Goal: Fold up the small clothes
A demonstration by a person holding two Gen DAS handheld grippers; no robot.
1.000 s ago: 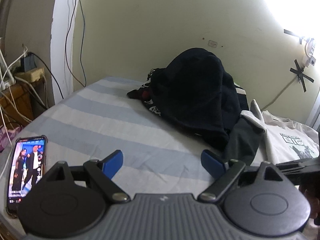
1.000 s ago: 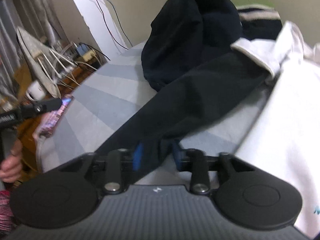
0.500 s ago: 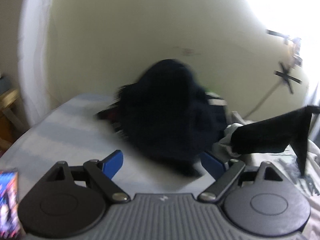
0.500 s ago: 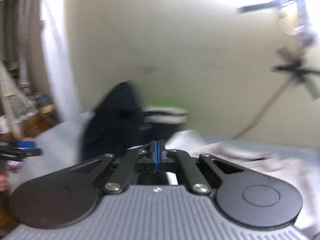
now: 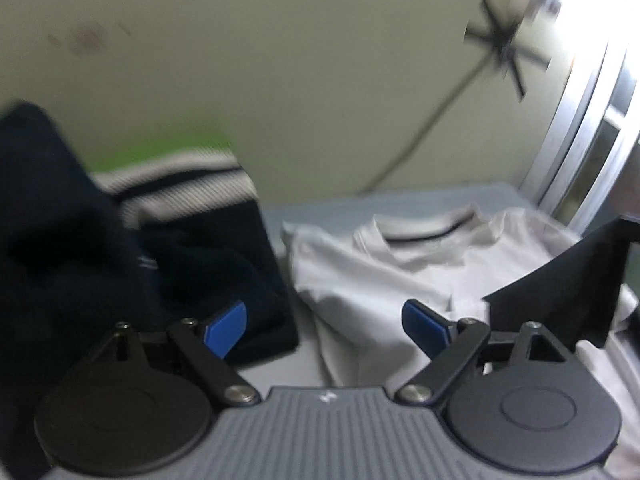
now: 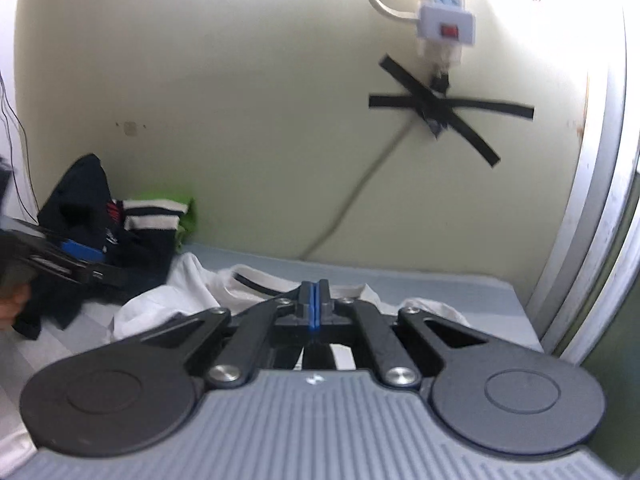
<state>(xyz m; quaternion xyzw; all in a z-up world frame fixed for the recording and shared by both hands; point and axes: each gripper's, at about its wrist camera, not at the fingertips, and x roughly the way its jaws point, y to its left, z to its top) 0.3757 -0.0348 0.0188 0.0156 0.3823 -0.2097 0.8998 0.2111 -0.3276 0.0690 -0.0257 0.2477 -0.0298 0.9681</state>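
My left gripper [image 5: 325,326] is open and empty, held above the bed between a pile of dark clothes [image 5: 132,276] and a white T-shirt [image 5: 404,264]. A dark garment [image 5: 568,280] hangs at the right of the left wrist view, held up by my right gripper. In the right wrist view my right gripper [image 6: 315,307] has its blue pads pressed together; the dark cloth itself is hidden below the jaws. The white T-shirt [image 6: 172,300] lies on the bed below it, and the left gripper [image 6: 60,264] shows at the left edge.
The dark pile [image 6: 100,224] with a striped cuff and a green piece sits against the wall. A power strip [image 6: 444,12] and a taped cable [image 6: 432,104] hang on the wall. A window frame [image 6: 596,200] stands at the right. The bed sheet [image 6: 420,280] is pale blue.
My right gripper has lifted the dark garment off the bed and up to the right. My left gripper has swung right, from the phone and pile towards the white T-shirt.
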